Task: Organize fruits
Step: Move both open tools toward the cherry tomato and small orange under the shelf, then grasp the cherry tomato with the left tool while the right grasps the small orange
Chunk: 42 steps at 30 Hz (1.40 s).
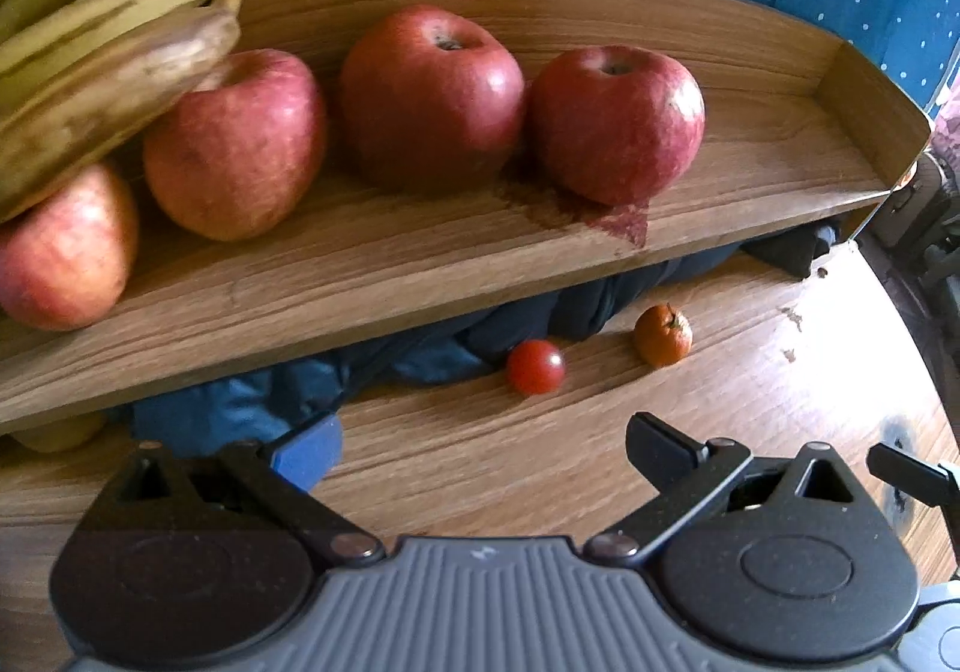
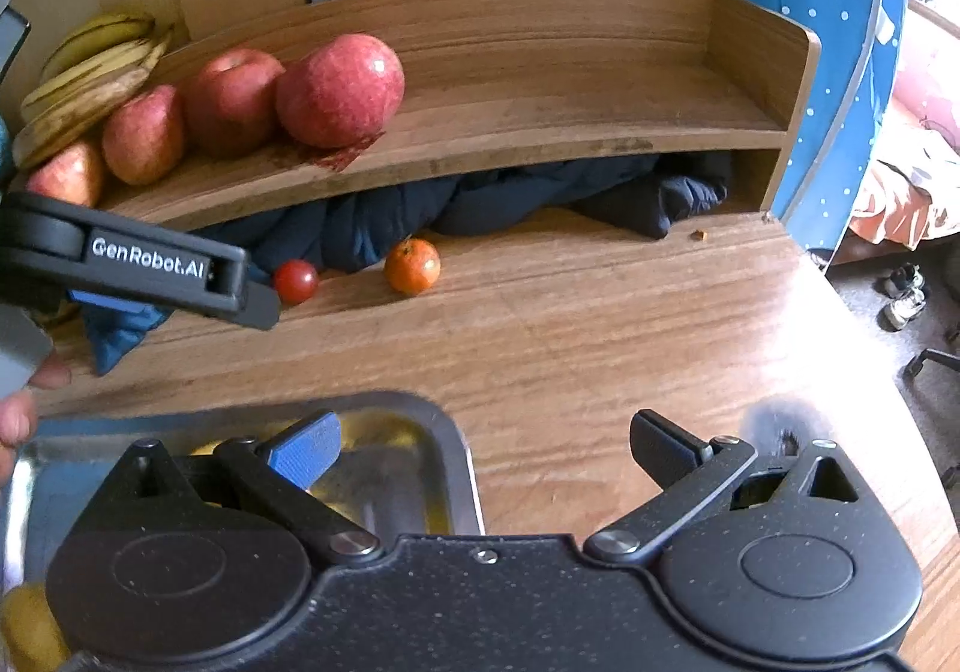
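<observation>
Step in hand looks like the approach to a pick: both grippers empty, loose fruit on the desk (image 2: 600, 348) not yet collected.

Left gripper (image 1: 480, 456): released, jaws wide apart, nothing between them. It hovers over the desk facing the wooden shelf (image 1: 420, 264). Cherry tomato (image 1: 535, 367) sits at about 12 o'clock from it, near but not touching; small orange (image 1: 663, 335) just beside the tomato at its 2 o'clock, the two apart.

Right gripper (image 2: 480, 450): also released, jaws spread, holding nothing. Below it at 9 o'clock, a metal tray (image 2: 462, 468) with something yellowish inside, too hidden by the gripper to identify.

Shelf contents: four red apples (image 1: 432, 96) in a row, bananas (image 1: 102, 42) at the 9 o'clock end, resting on the leftmost apples. A reddish stain under the rightmost apple. Dark blue cloth (image 2: 480, 204) stuffed under the shelf, tomato and orange right at its front edge.

Judgement: sorting is partly done, big fruit shelved, two small ones left. Next move probably calls for the left gripper to go forward and down, centre the jaws around the tomato and close gently. It is round and small, so it may roll toward the cloth or squash if pinched hard. Whether it then goes on the shelf or in the tray, cannot tell.
</observation>
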Each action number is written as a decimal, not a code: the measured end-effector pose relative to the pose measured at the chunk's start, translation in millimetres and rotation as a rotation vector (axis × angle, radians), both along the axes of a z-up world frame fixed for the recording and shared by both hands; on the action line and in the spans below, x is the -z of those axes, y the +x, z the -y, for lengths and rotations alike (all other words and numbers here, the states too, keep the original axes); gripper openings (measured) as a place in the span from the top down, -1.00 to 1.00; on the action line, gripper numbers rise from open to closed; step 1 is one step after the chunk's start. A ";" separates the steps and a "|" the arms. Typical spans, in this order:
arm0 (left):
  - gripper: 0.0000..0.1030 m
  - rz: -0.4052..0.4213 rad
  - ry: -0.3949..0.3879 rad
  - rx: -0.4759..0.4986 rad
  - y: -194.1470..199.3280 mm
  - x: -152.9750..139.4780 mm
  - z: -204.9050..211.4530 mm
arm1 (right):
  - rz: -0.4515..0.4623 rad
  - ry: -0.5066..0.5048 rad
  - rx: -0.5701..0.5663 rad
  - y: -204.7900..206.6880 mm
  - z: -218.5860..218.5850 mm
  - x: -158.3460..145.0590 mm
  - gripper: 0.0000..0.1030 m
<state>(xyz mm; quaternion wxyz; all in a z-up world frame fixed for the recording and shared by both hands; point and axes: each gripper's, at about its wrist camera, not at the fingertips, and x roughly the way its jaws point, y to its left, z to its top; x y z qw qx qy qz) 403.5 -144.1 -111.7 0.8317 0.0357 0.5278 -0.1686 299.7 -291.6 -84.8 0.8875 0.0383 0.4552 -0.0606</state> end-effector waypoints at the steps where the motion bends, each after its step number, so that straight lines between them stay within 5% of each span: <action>1: -0.99 -0.002 -0.004 0.000 1.7 1.1 1.2 | 0.003 -0.003 0.000 3.0 0.2 0.8 -0.98; 14: -0.93 -0.015 -0.076 -0.036 15.9 6.7 -1.8 | 0.028 -0.063 -0.062 33.0 -4.3 8.5 -0.85; 28: -0.29 -0.039 -0.146 -0.040 18.8 3.3 -7.1 | 0.033 -0.076 -0.125 56.2 -18.0 18.5 -0.45; 42: 0.13 -0.047 -0.162 -0.029 26.0 11.9 2.2 | 0.042 -0.079 -0.198 72.2 -29.0 25.4 -0.04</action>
